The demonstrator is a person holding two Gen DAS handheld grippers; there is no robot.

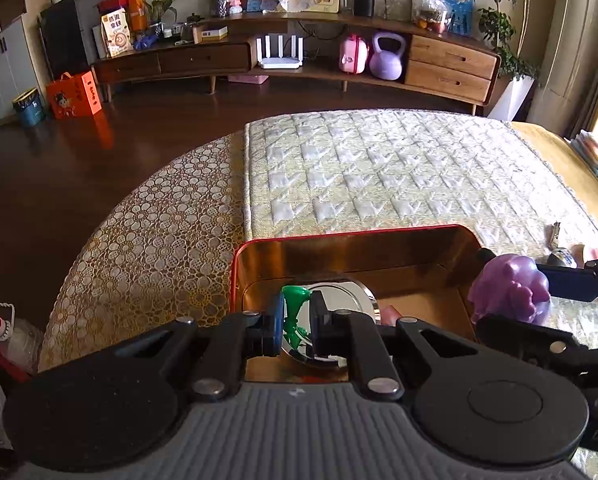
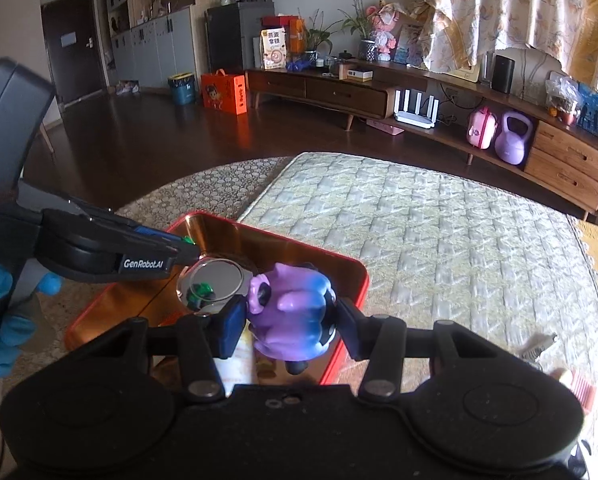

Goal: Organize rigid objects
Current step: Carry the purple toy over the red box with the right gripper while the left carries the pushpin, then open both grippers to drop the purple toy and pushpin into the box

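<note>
Left gripper [image 1: 295,320] pinching green toy [image 1: 293,300], right gripper [image 2: 289,320] clamping purple figure [image 2: 291,316], tin [image 2: 299,248] floor half-hidden.

Green toy [image 1: 295,312] mostly hidden between left gripper [image 1: 295,320] pads. Round mirror [image 2: 210,285] partly covered by grippers. Pink comb-like item [image 2: 577,390] blurred, partly behind right gripper body. Metal clip [image 1: 555,236] too small to identify. Tin [image 1: 355,244] near wall hidden.

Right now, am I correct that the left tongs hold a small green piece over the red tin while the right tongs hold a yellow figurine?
Not quite: the figurine in the right tongs is purple with blue, not yellow, as the right wrist view shows. The left tongs do hold the small green piece over the red tin.
</note>
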